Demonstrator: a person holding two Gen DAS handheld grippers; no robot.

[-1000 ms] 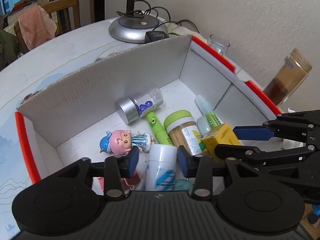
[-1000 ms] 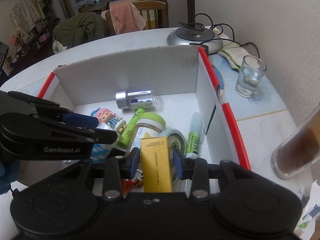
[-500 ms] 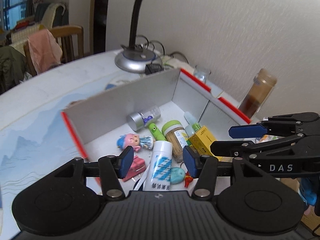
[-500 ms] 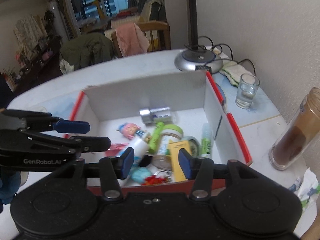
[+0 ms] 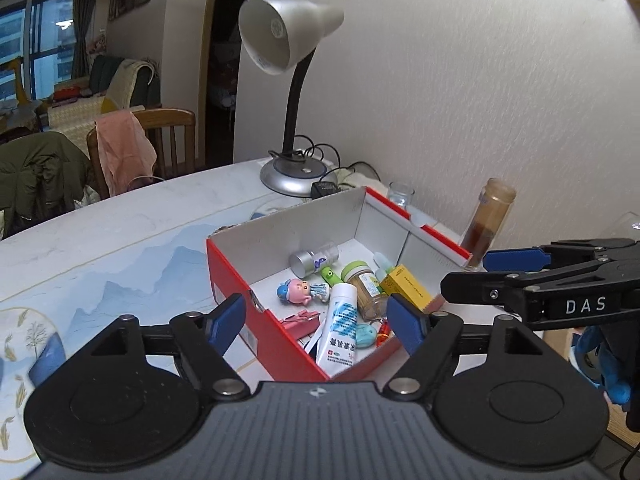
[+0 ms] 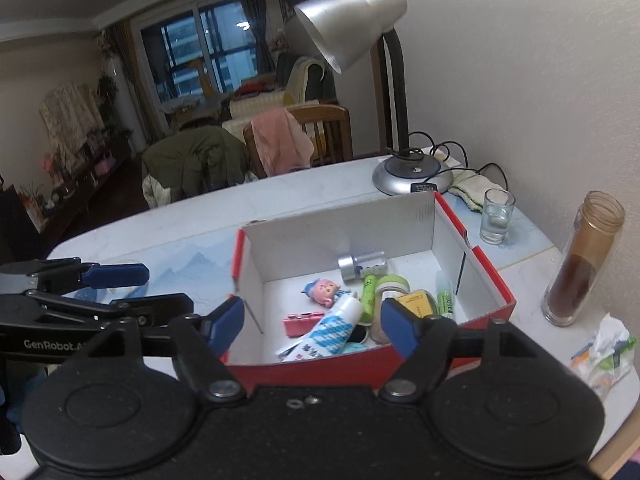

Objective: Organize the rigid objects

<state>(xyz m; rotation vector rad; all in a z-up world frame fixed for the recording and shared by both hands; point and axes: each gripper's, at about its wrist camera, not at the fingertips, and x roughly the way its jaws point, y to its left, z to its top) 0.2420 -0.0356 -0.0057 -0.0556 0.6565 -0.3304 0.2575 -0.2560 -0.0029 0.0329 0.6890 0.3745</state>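
Blue rubber pads face each other across a wide gap on the left gripper [image 5: 316,326], and nothing sits between them; its jaws have just been opening. The right gripper [image 6: 312,326] is the same: jaws spread, just opened further, empty. Both hang above and short of the red cardboard box [image 5: 276,340], so neither touches its contents.

Inside the box the rigid objects lie loose in 1 heap toward the near end: a white tube [image 5: 340,326] with blue print slanting against the near wall, a yellow carton [image 5: 406,290] beside a green-lidded jar [image 5: 362,286], a pink-haired figurine [image 5: 298,291], a green marker [image 6: 369,294] and a clear vial with a silver cap [image 5: 314,258] nearer the far wall. The tube and carton look freshly dropped rather than arranged, which fits open, raised jaws. Gathering seems largely done.

Outside, on the table [image 5: 120,232], stand a desk lamp [image 5: 294,80], a drinking glass [image 6: 497,216] and a tall jar of brown liquid [image 6: 582,260], well clear of the box.
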